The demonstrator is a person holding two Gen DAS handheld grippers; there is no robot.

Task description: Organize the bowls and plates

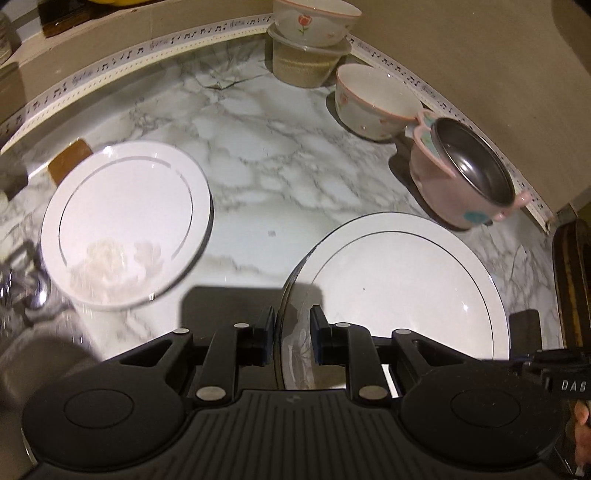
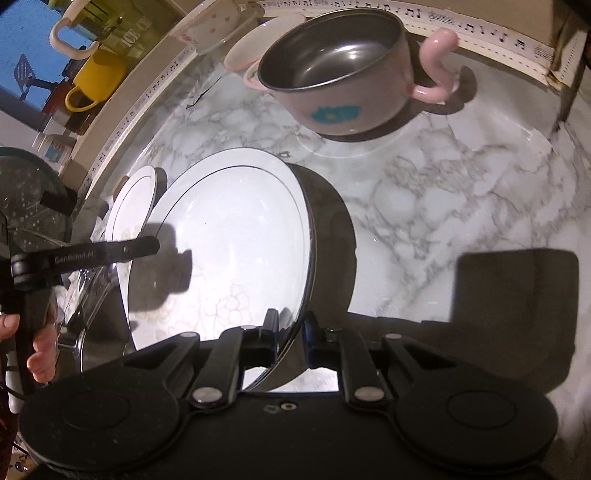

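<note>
A white plate with a thin dark ring [image 1: 399,280] [image 2: 229,236] hangs just above the marble counter [image 1: 280,155], casting a shadow under it. My left gripper [image 1: 293,317] is shut on its left rim. On the opposite rim my right gripper [image 2: 290,321] is shut too. Each view shows the other tool at the plate's far side, the right one [image 1: 524,328] and the left one [image 2: 122,251]. A second white plate [image 1: 125,229] [image 2: 133,199] lies on the counter to the left. A pink steel-lined bowl with handles [image 1: 465,173] [image 2: 340,81] stands behind the held plate.
A floral bowl [image 1: 373,99] sits by the back wall, and another [image 1: 314,18] rests on a lidded plastic tub [image 1: 306,62]. Yellow mugs [image 2: 96,74] stand on a shelf at the left. A dark strainer [image 2: 33,199] and a tap [image 1: 22,284] are at the left edge.
</note>
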